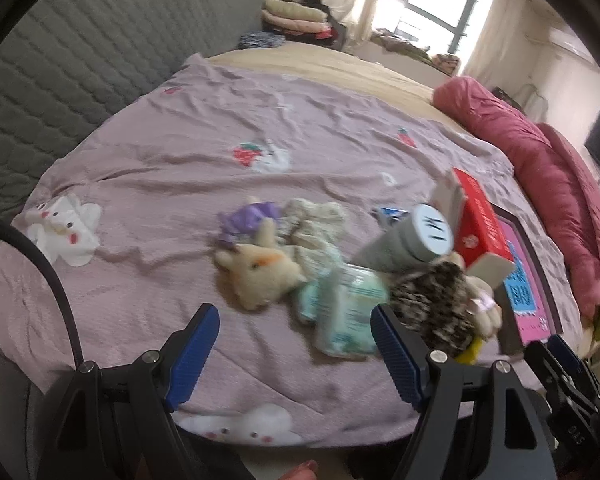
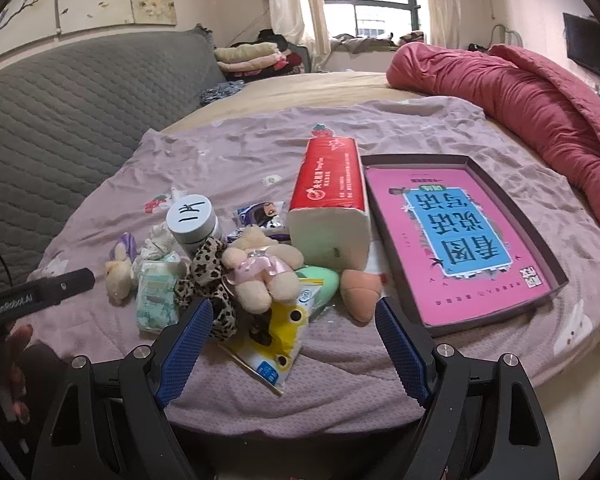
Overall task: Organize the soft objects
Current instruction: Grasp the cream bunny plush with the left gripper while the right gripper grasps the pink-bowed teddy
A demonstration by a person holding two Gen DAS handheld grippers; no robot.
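Observation:
A pile of small things lies on the mauve bedspread [image 1: 180,120]. In the left wrist view, a beige plush bunny [image 1: 260,272], a purple item [image 1: 248,220], a cream knitted cloth [image 1: 316,224] and a pale green tissue pack [image 1: 344,308] lie just ahead of my open, empty left gripper [image 1: 296,354]. In the right wrist view, a teddy bear in a pink dress [image 2: 256,268], a leopard scrunchie [image 2: 212,280], a yellow packet [image 2: 276,336] and a peach plush [image 2: 360,292] lie ahead of my open, empty right gripper [image 2: 292,350].
A red tissue pack [image 2: 328,208] and a grey jar [image 2: 192,220] stand in the pile. A dark tray [image 2: 548,256] holding a pink book lies at right. A rolled red quilt [image 2: 520,92] lines the far right. A grey quilted headboard [image 1: 80,60] is at left.

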